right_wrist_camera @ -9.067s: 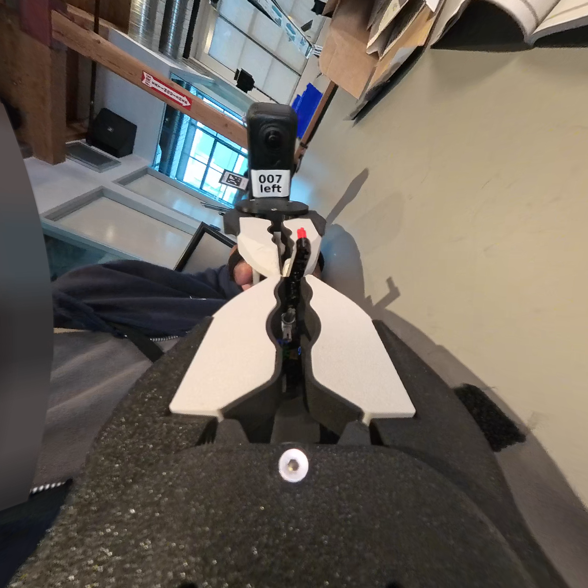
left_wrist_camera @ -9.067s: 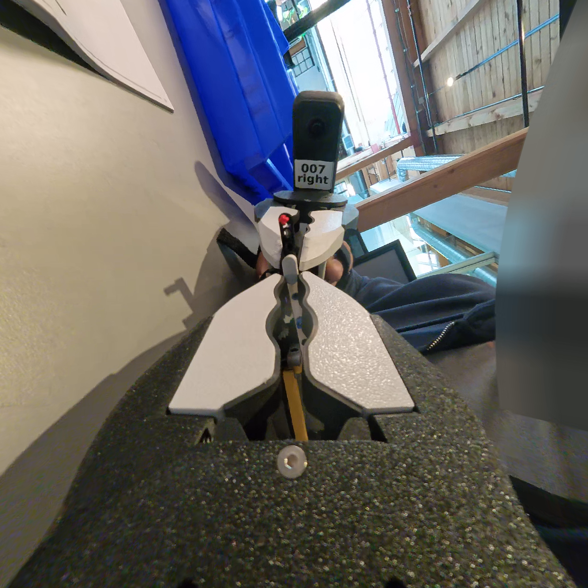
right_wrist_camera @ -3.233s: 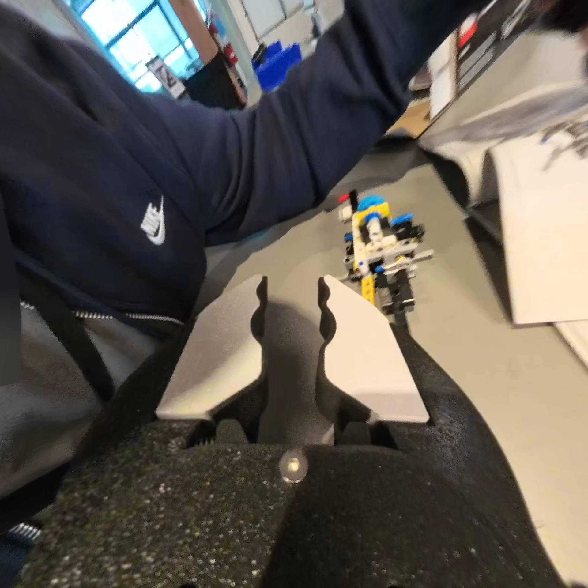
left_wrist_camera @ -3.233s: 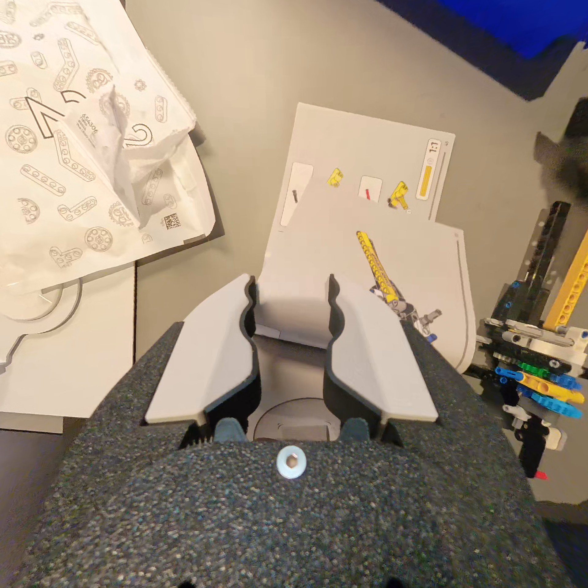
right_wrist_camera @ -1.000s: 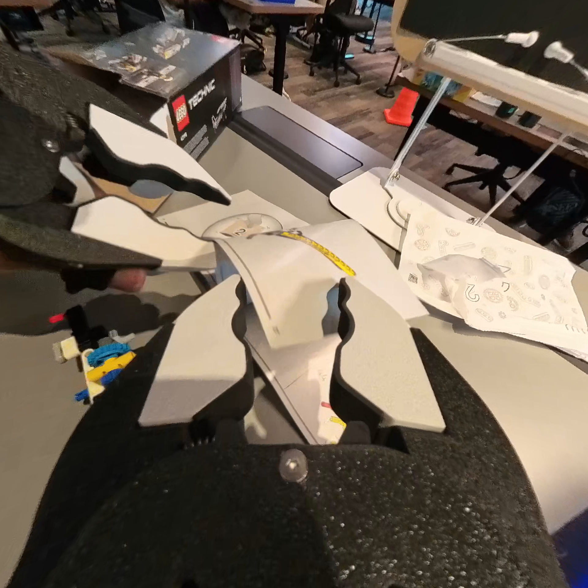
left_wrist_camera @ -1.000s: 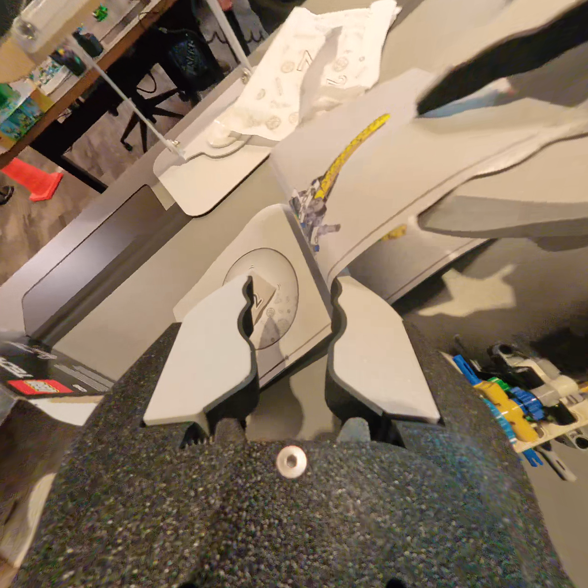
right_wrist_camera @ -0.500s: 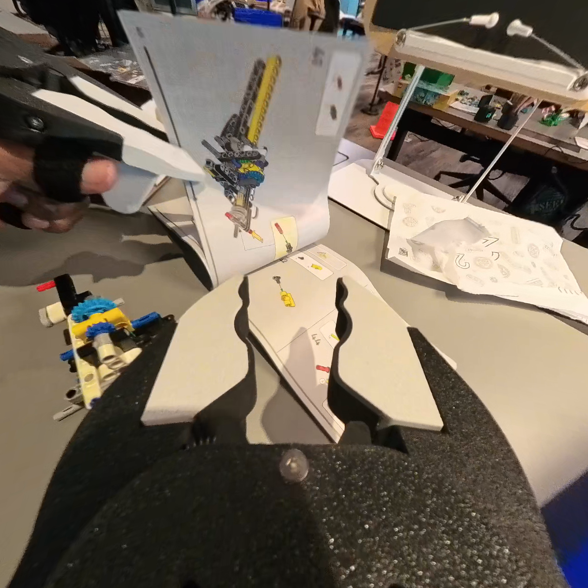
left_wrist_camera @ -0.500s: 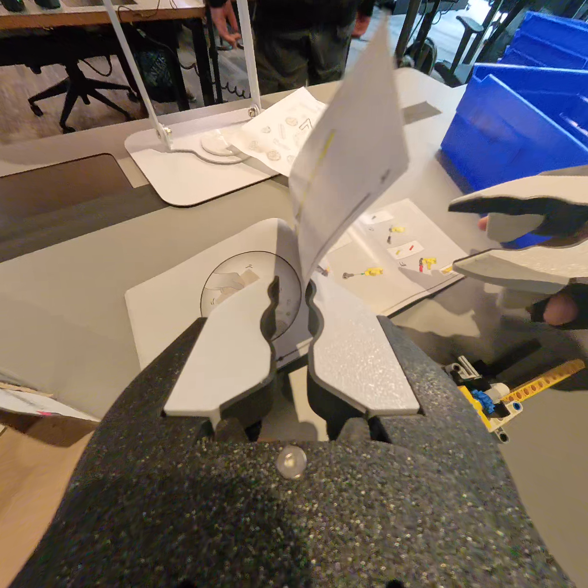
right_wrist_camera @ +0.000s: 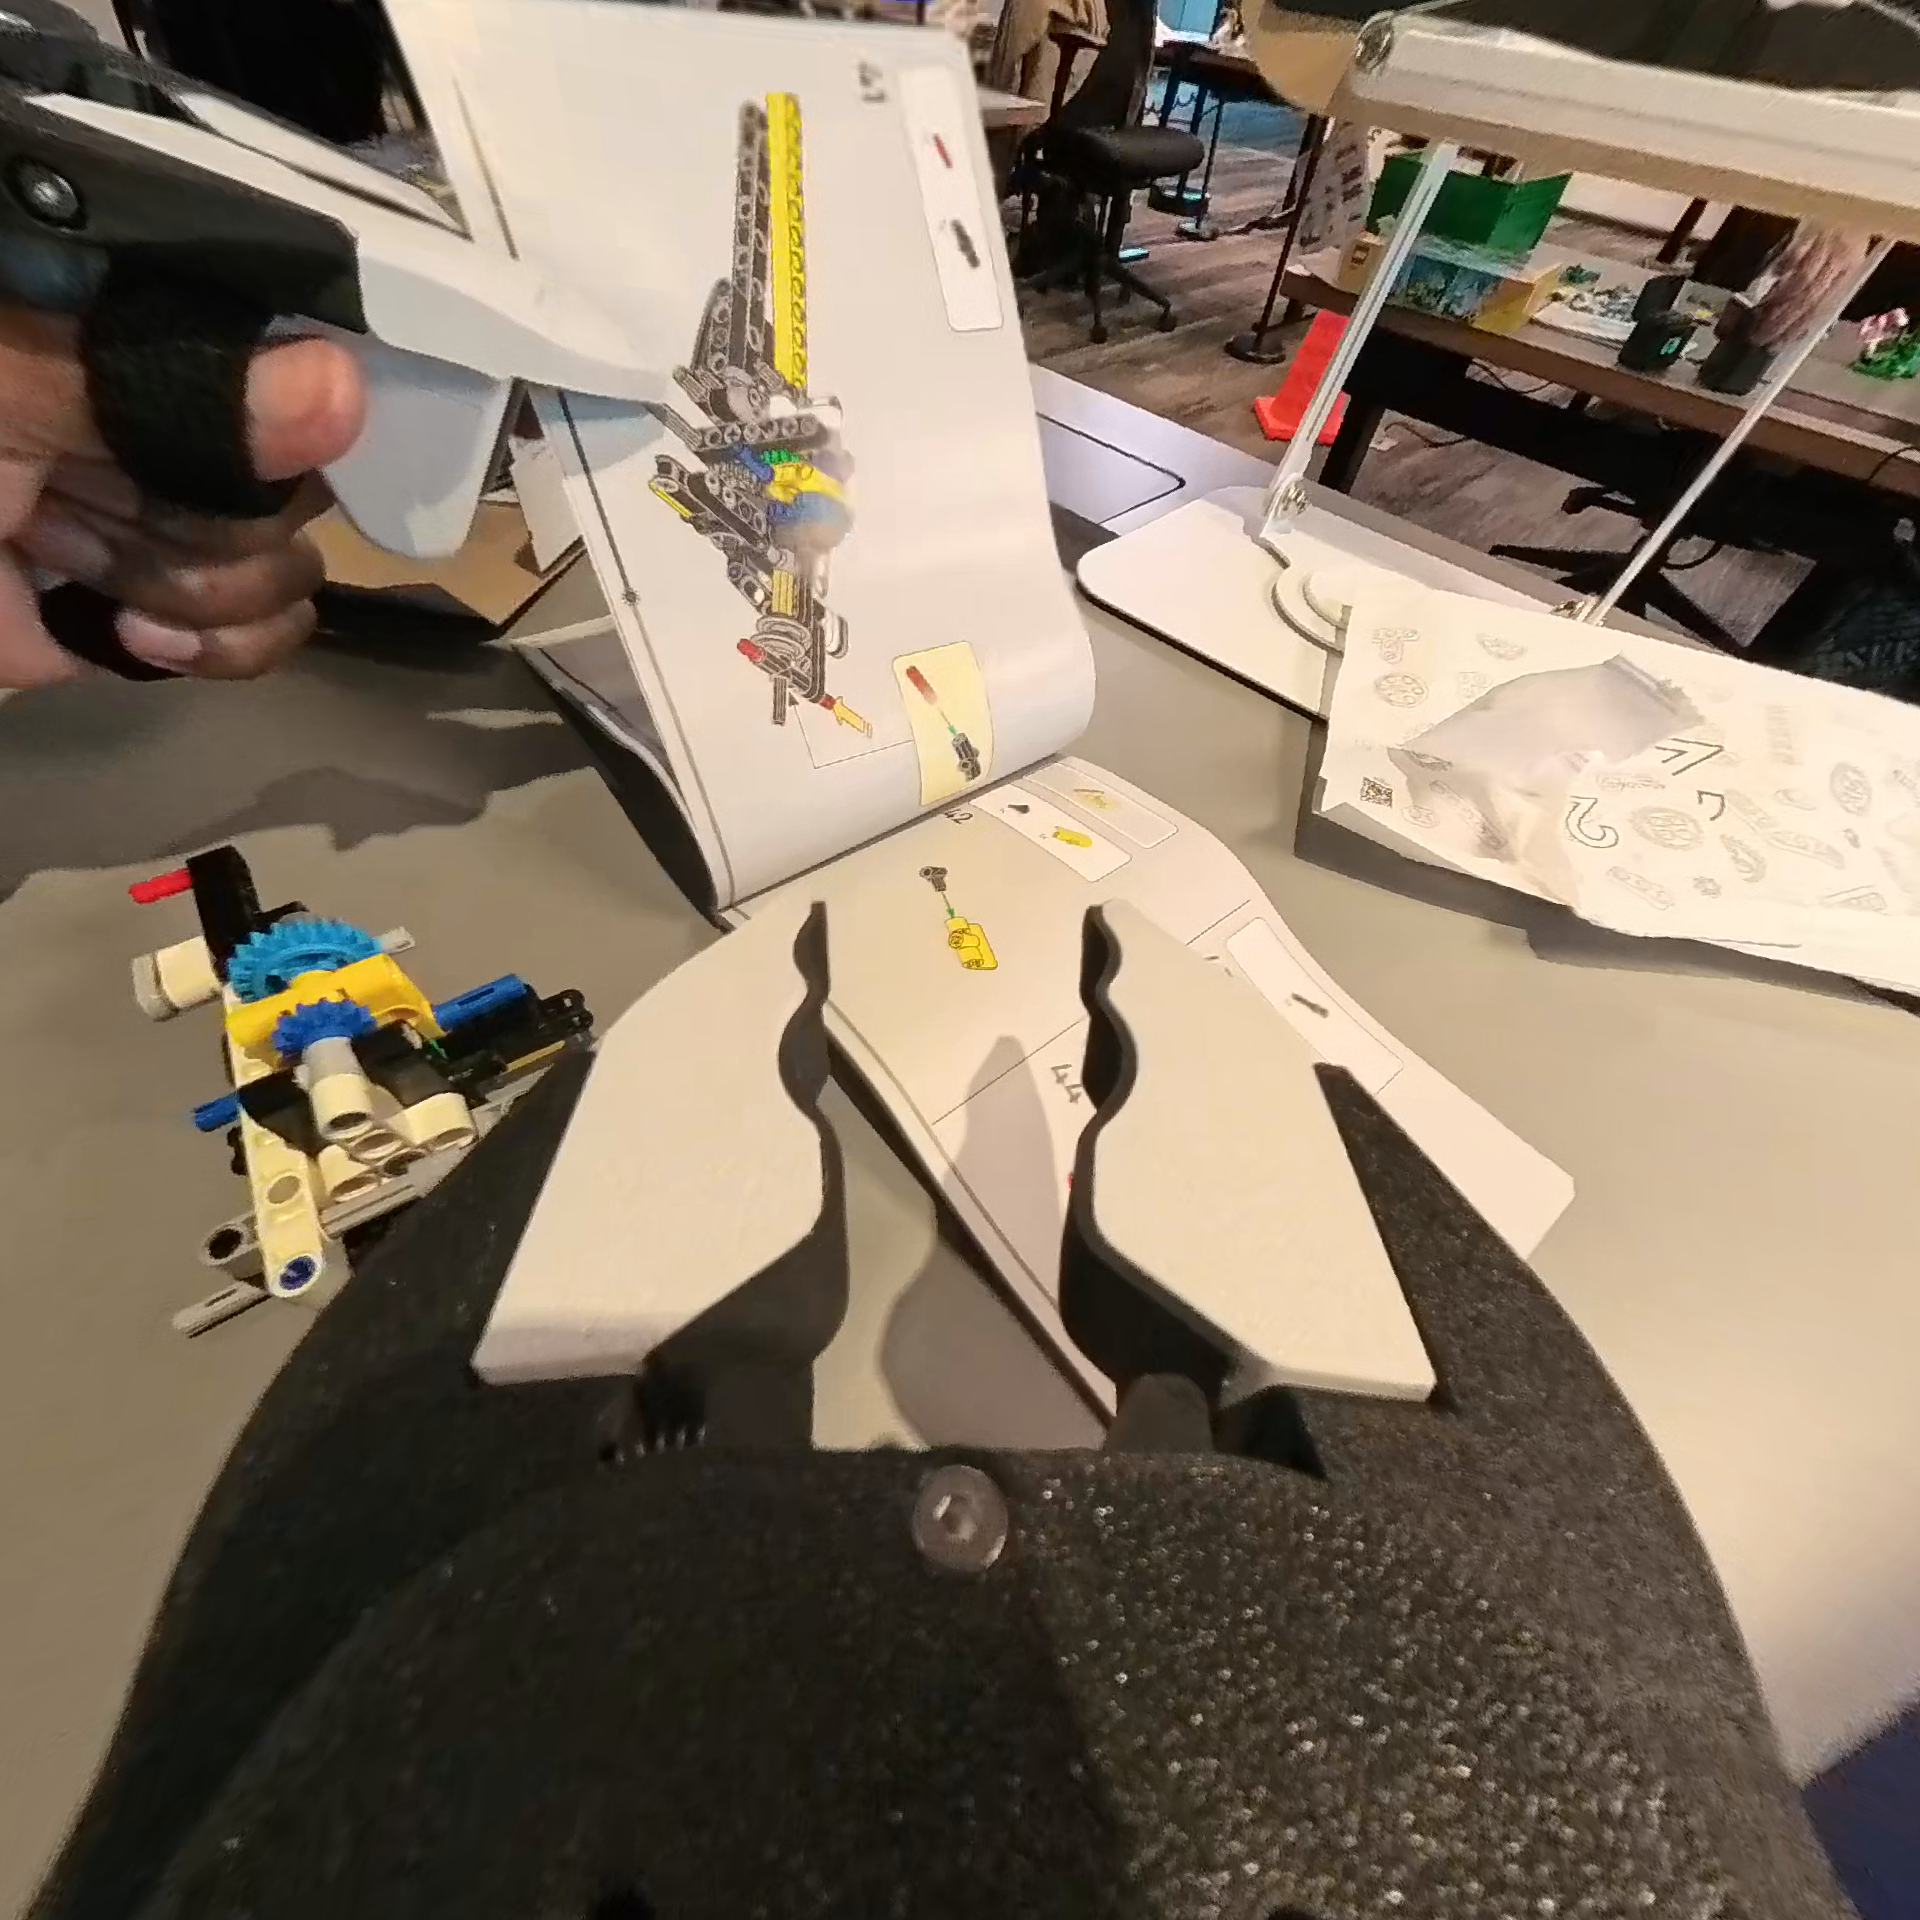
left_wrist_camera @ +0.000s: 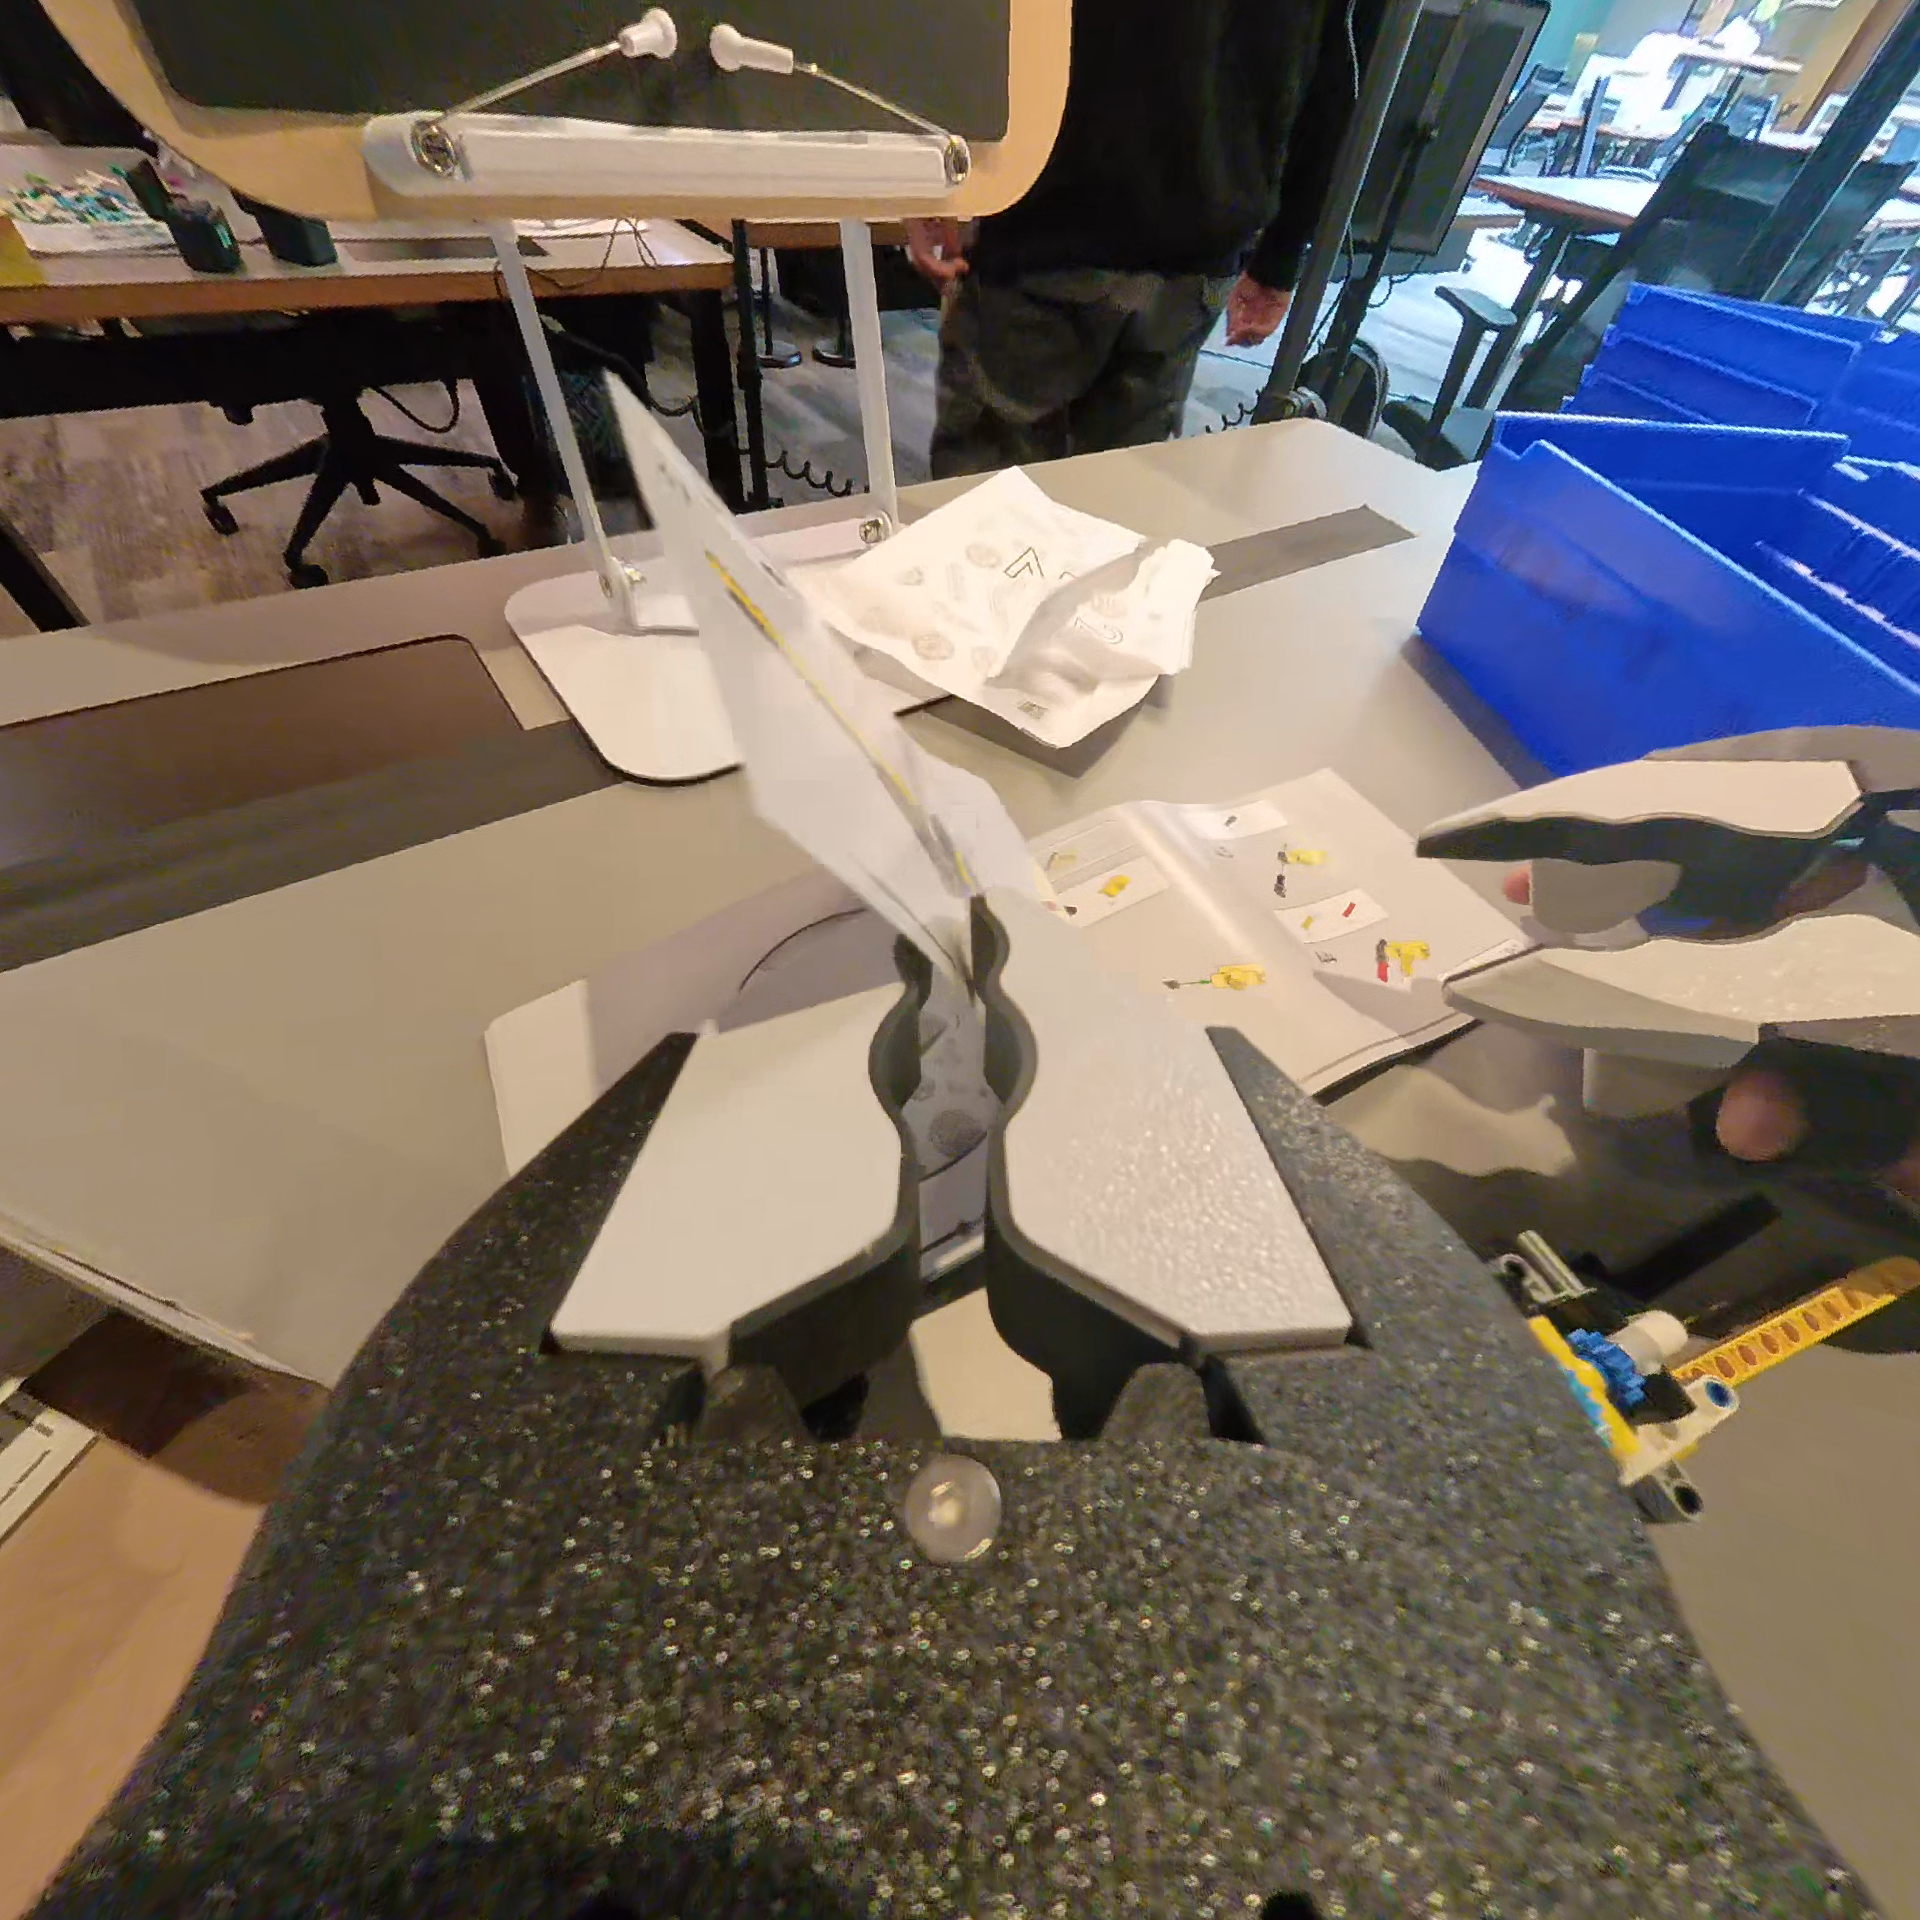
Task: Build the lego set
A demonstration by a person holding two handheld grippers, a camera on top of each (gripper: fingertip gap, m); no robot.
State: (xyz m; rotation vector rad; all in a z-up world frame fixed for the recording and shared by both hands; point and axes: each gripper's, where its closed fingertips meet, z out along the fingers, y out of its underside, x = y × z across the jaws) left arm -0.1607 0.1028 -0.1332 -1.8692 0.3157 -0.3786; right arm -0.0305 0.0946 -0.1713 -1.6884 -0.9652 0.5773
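My left gripper (left_wrist_camera: 964, 940) is shut on a page of the instruction booklet (left_wrist_camera: 1247, 914) and holds that page (left_wrist_camera: 790, 707) lifted upright. In the right wrist view the raised page (right_wrist_camera: 831, 416) shows a drawing of the model, with the left gripper (right_wrist_camera: 582, 353) pinching its left edge. My right gripper (right_wrist_camera: 956, 920) is open and empty, hovering over the booklet's flat pages (right_wrist_camera: 1039, 997); it also shows at the right of the left wrist view (left_wrist_camera: 1475, 925). The partly built lego model (right_wrist_camera: 312, 1039), yellow, blue, black and white, lies on the grey table left of my right gripper (left_wrist_camera: 1621, 1371).
A torn white paper bag (right_wrist_camera: 1662, 810) lies beyond the booklet by a white lamp base (right_wrist_camera: 1195, 582). Blue bins (left_wrist_camera: 1714, 623) stand at the table's right. A cardboard box edge (left_wrist_camera: 62, 1455) is at the left. A person stands behind the table (left_wrist_camera: 1091, 260). The left gripper's tips are roughly 15 cm from the right gripper's.
My left gripper has closed further on the booklet page and lifted it more upright. My right gripper stays open over the booklet, now a little lower and closer to it.
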